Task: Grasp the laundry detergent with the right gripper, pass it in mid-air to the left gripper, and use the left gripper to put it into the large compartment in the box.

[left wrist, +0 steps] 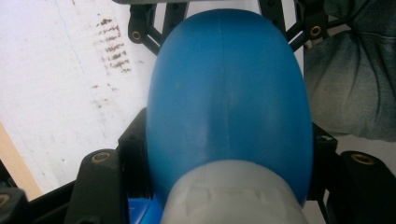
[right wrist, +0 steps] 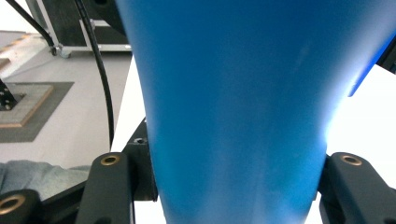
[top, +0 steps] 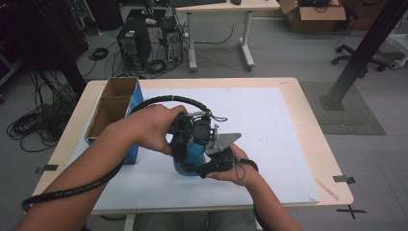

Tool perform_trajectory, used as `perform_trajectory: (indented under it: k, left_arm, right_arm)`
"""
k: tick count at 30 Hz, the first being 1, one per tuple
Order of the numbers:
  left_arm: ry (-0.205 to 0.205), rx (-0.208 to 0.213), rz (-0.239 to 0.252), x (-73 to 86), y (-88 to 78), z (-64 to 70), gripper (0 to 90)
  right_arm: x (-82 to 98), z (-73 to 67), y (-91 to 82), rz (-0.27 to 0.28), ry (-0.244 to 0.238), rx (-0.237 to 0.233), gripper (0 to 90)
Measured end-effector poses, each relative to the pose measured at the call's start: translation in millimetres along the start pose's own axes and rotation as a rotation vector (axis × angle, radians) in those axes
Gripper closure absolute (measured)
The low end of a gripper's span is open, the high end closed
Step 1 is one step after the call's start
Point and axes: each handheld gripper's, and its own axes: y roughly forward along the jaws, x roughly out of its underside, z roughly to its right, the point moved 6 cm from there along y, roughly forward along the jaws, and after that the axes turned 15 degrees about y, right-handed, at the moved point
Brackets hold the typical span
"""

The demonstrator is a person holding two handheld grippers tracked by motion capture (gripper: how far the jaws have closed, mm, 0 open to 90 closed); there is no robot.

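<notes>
A blue bottle is held just above the white sheet near the table's front, between both grippers. My left gripper comes at it from the left and above, my right gripper from the right and below. In the left gripper view the blue bottle has a pale grey cap nearest the camera, and the left gripper has its black jaws pressed on both flanks. In the right gripper view the bottle's body fills the gap of the right gripper, whose jaws touch its sides.
An open cardboard box with a blue side stands at the table's left edge. A white sheet covers most of the wooden table. Computer towers, cables and another desk lie on the floor beyond.
</notes>
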Motion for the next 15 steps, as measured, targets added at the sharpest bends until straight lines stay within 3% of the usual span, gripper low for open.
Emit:
perform_trajectory:
  k: [3, 4, 15]
  left_arm:
    - [-0.009, -0.001, -0.007, 0.8, -1.5, -0.8, 38.3]
    - [0.005, -0.008, -0.008, 1.3, -2.0, -3.0, 38.3]
    - [-0.018, 0.013, -0.003, 3.2, -3.9, -3.0, 38.3]
  right_arm:
    - [-0.2, 1.2, 0.5, 0.014, 0.033, 0.000, 28.5]
    - [0.8, 1.5, 0.9, 0.010, 0.031, -0.003, 28.5]
    - [3.1, 5.1, -1.6, 0.043, 0.048, 0.018, 21.0]
